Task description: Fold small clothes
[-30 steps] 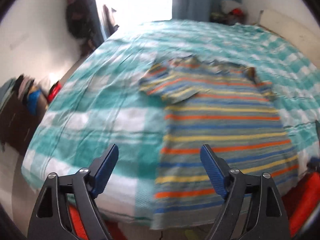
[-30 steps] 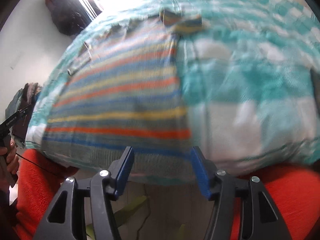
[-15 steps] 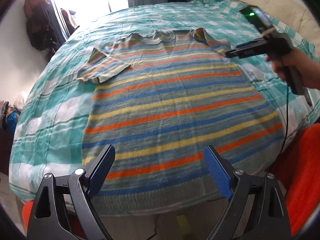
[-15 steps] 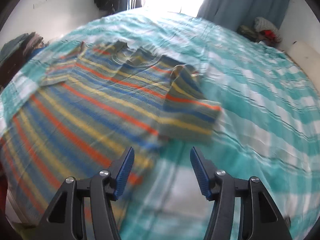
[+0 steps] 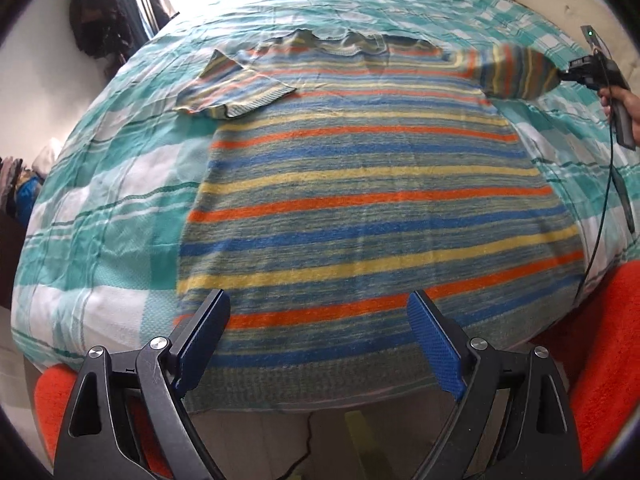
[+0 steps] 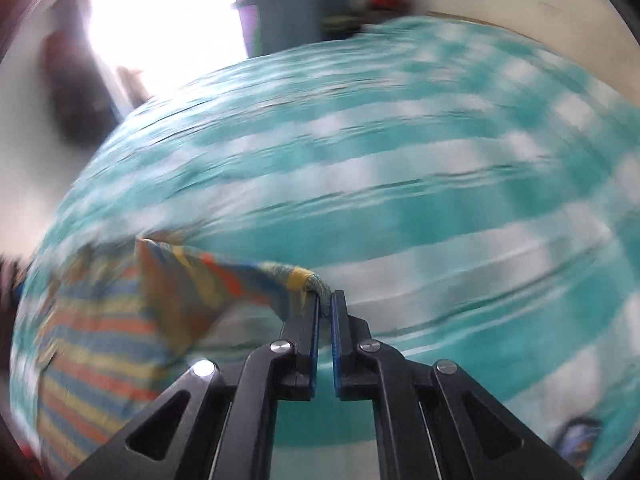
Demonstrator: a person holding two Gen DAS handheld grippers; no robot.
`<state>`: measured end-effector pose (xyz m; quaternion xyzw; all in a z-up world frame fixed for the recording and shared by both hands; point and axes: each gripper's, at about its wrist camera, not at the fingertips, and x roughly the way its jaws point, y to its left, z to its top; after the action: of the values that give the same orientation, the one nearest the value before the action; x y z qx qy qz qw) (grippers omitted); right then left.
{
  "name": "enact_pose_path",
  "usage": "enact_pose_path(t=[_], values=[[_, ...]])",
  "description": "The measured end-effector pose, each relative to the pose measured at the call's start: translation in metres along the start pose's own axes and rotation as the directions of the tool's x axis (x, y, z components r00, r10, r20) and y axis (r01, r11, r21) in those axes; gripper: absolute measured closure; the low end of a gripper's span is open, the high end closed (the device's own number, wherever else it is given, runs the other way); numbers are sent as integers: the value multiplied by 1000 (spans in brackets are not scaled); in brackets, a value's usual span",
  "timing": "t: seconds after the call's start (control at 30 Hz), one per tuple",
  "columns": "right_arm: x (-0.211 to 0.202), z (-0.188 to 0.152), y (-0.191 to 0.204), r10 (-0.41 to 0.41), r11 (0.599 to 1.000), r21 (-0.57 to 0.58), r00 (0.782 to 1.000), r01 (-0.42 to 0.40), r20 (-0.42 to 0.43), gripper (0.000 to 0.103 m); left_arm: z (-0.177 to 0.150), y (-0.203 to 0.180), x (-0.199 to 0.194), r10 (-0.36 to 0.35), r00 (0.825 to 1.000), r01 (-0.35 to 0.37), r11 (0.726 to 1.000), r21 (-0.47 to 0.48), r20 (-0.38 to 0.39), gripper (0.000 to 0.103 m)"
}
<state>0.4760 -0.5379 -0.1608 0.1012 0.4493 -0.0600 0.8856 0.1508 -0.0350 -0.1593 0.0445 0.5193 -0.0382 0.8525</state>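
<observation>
A striped shirt (image 5: 360,200) in blue, orange, yellow and grey-green lies flat on the bed, collar far, hem near. Its left sleeve (image 5: 236,90) lies folded in on the cover. My left gripper (image 5: 318,338) is open and empty, hovering over the hem. My right gripper (image 6: 325,300) is shut on the right sleeve's edge (image 6: 312,280) and holds it lifted; in the left wrist view it (image 5: 564,75) pulls that sleeve (image 5: 512,74) out to the right above the bed.
The bed has a teal and white checked cover (image 5: 112,208). Orange fabric (image 5: 612,340) lies at the near bed edge. Dark clothes (image 5: 100,24) hang by the bright window at the back left. A cable (image 5: 600,224) trails from the right gripper.
My right gripper moved to the right sleeve, closed on its edge and lifted it outward. My left gripper stayed open, shifting slightly over the hem.
</observation>
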Motion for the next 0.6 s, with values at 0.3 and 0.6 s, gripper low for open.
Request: enact_pose_path(t=[0.3, 0.6], values=[[6, -14, -40, 14, 993, 119, 1000, -10, -27, 62, -2, -27, 1, 3, 1000, -3, 996, 90, -3, 12], [39, -110, -74, 392, 739, 616, 918, -273, -62, 61, -1, -30, 15, -49, 997, 52, 998, 48, -60, 12]])
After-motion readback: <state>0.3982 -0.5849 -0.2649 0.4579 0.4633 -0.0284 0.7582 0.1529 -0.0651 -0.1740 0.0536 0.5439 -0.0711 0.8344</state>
